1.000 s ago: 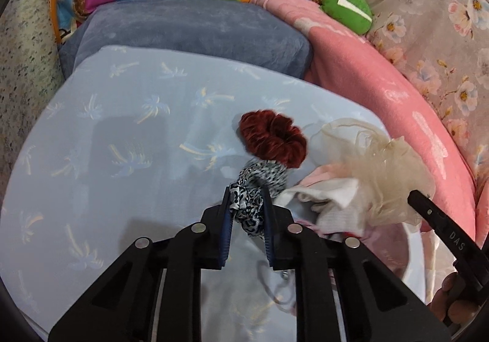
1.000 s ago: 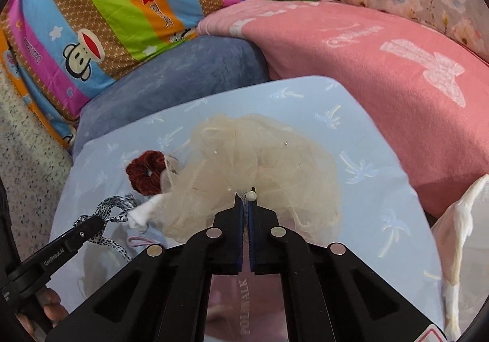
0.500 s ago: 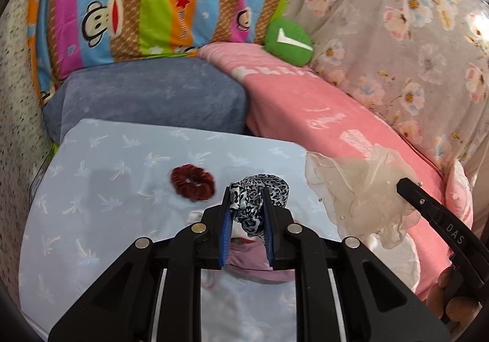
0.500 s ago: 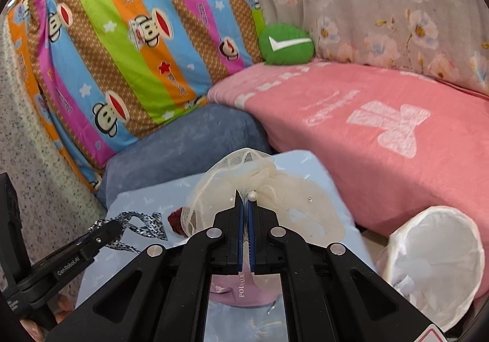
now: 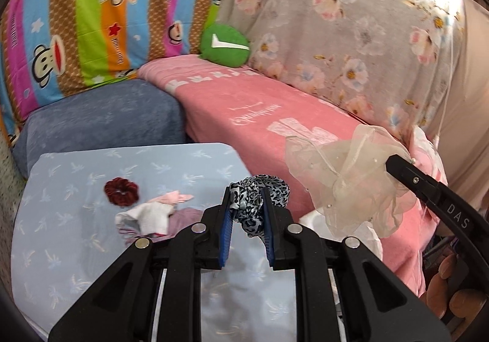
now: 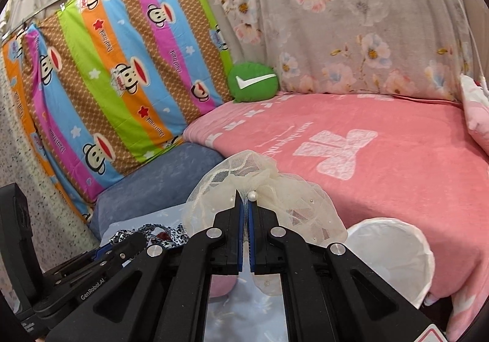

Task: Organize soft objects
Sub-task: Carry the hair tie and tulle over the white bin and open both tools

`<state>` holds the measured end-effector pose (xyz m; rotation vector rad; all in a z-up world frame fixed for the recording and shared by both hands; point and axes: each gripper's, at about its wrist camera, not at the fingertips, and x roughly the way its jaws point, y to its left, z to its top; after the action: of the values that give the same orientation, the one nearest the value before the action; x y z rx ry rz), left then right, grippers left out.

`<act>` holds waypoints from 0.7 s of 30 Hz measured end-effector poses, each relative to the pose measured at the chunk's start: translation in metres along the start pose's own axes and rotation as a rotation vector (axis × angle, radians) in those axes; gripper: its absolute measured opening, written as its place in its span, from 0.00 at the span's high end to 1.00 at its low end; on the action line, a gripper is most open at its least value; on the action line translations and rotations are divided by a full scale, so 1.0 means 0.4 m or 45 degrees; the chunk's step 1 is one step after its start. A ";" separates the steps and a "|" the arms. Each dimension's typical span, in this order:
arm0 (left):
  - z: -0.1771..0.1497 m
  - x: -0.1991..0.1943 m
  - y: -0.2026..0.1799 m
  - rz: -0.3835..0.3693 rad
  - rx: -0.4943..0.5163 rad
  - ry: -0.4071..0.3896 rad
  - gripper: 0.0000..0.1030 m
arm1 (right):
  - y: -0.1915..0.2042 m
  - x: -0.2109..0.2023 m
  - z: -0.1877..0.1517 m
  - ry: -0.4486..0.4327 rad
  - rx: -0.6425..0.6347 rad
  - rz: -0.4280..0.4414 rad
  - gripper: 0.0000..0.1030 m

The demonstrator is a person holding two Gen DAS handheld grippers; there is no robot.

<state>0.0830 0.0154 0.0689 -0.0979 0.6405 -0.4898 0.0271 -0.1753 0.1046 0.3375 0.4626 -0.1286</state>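
Observation:
My left gripper (image 5: 247, 213) is shut on a black-and-white leopard-print scrunchie (image 5: 259, 195), held in the air above the light blue cloth-covered table (image 5: 76, 250). My right gripper (image 6: 245, 210) is shut on a cream tulle scrunchie with pearls (image 6: 275, 189), also lifted; that tulle scrunchie (image 5: 345, 180) hangs from the right gripper's finger (image 5: 428, 189) at the right of the left wrist view. A dark red velvet scrunchie (image 5: 121, 190) and a small heap of white, pink and mauve soft items (image 5: 152, 213) lie on the table.
A white round pop-up basket (image 6: 397, 253) stands at the right, beside the pink blanket-covered bed (image 6: 366, 143). A blue-grey cushion (image 5: 101, 119) lies behind the table. A green round pillow (image 6: 253, 82), a striped monkey-print sheet (image 6: 122, 67) and a floral drape (image 6: 351, 21) form the backdrop.
Both grippers have lifted up and away from the table with their scrunchies and swung right. The white basket has come into the right wrist view.

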 end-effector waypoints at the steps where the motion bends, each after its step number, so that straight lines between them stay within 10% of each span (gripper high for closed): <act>1: -0.002 0.004 -0.018 -0.013 0.016 0.004 0.83 | -0.015 -0.009 0.001 -0.005 0.007 -0.009 0.98; 21: -0.045 0.103 -0.301 -0.205 0.258 0.111 0.82 | -0.273 -0.107 -0.025 -0.042 0.144 -0.173 0.98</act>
<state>0.0515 -0.1090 0.0603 0.0646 0.6678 -0.7147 -0.0367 -0.2722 0.0843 0.4143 0.4462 -0.2926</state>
